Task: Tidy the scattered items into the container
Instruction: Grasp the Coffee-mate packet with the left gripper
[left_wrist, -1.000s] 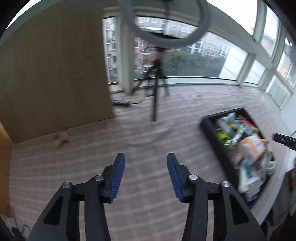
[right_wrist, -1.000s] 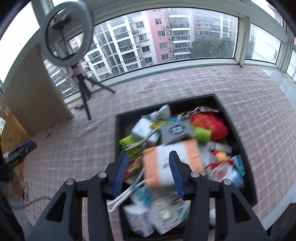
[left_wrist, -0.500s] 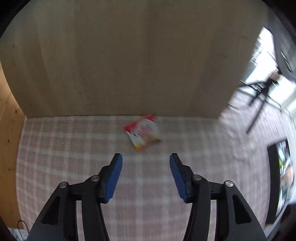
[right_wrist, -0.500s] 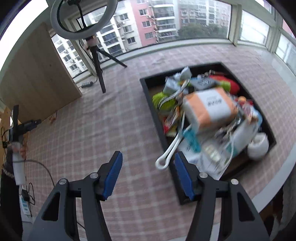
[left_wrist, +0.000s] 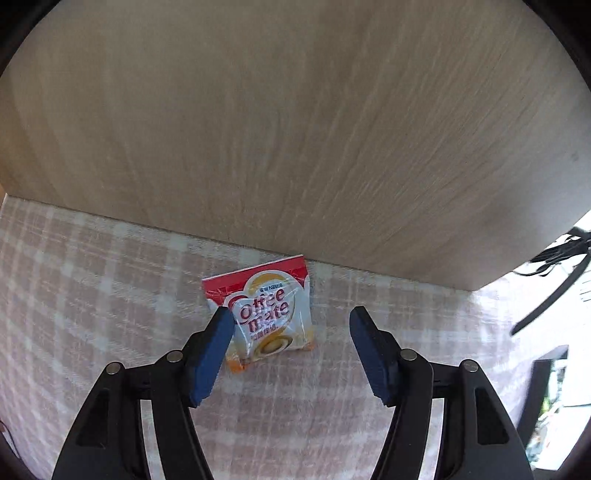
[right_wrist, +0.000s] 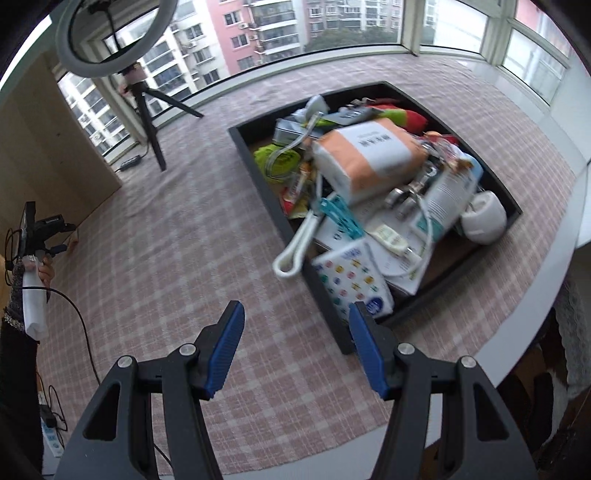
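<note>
A red and white Coffee-mate sachet (left_wrist: 271, 314) lies flat on the pink checked cloth beside a wooden panel. My left gripper (left_wrist: 291, 321) hangs over it, jaws opening, the sachet below the gap near the left finger, untouched. In the right wrist view, the black tray (right_wrist: 258, 170) is heaped with packets, an orange and white pack (right_wrist: 369, 158), a white spoon and a teal clip. Just left of the tray's near corner my right gripper (right_wrist: 295, 317) stands open over bare cloth with nothing in it.
The wooden panel (left_wrist: 295, 129) rises right behind the sachet. A ring light on a tripod (right_wrist: 147, 110) stands at the back by the window. A person's hand with the other gripper (right_wrist: 37, 236) shows at the left edge. The table's rounded edge (right_wrist: 535, 295) runs close to the tray.
My left gripper swung away from the tray towards the wooden panel and sank over the sachet, opening wider. My right gripper drew back off the tray to its left side and opened slightly.
</note>
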